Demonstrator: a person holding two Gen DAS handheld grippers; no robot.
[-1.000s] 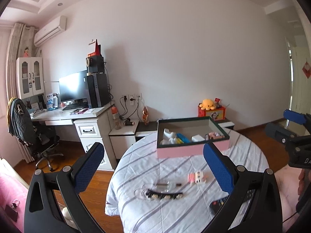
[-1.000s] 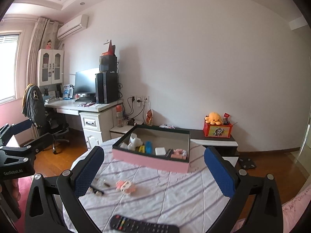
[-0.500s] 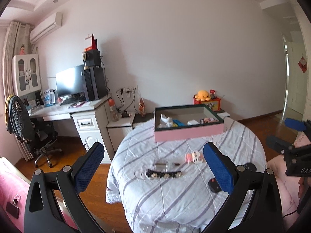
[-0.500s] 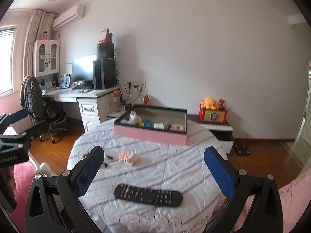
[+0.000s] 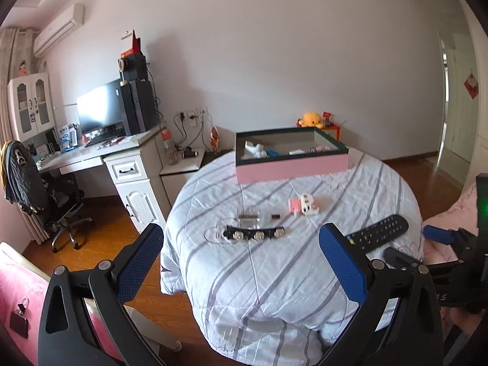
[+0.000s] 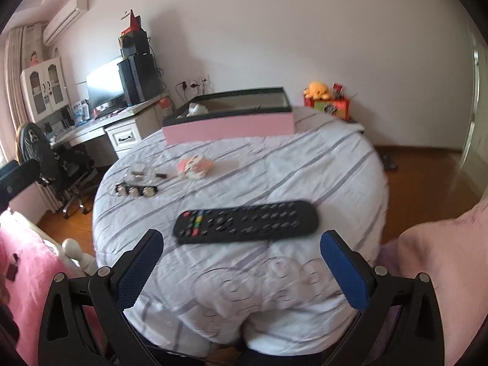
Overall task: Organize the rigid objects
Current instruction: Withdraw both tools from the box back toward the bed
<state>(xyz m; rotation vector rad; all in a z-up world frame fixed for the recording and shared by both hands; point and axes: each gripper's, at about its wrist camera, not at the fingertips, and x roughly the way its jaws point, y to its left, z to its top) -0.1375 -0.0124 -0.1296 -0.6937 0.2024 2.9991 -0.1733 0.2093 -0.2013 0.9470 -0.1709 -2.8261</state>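
A black remote control [image 6: 245, 221] lies on the round striped table [image 6: 305, 167], just ahead of my open, empty right gripper [image 6: 241, 262]; it also shows in the left wrist view [image 5: 379, 233]. A pink-and-white toy [image 5: 303, 205], a clear item with a dark rod [image 5: 256, 216] and a black strip with round studs [image 5: 254, 234] lie mid-table. A pink open box [image 5: 289, 167] holding several small items stands at the far side. My left gripper [image 5: 241, 262] is open and empty, off the table's near left edge.
A white desk [image 5: 116, 155] with monitor and a black office chair [image 5: 39, 195] stand to the left. A yellow plush [image 5: 311, 119] sits on a red box behind the table. Pink bedding [image 6: 27, 262] lies at the near left. A doorway [image 5: 457, 140] is at right.
Both grippers have pulled back and lowered; the table now looks farther in the left view. The right view has tilted down, bringing the remote close in front of its fingers.
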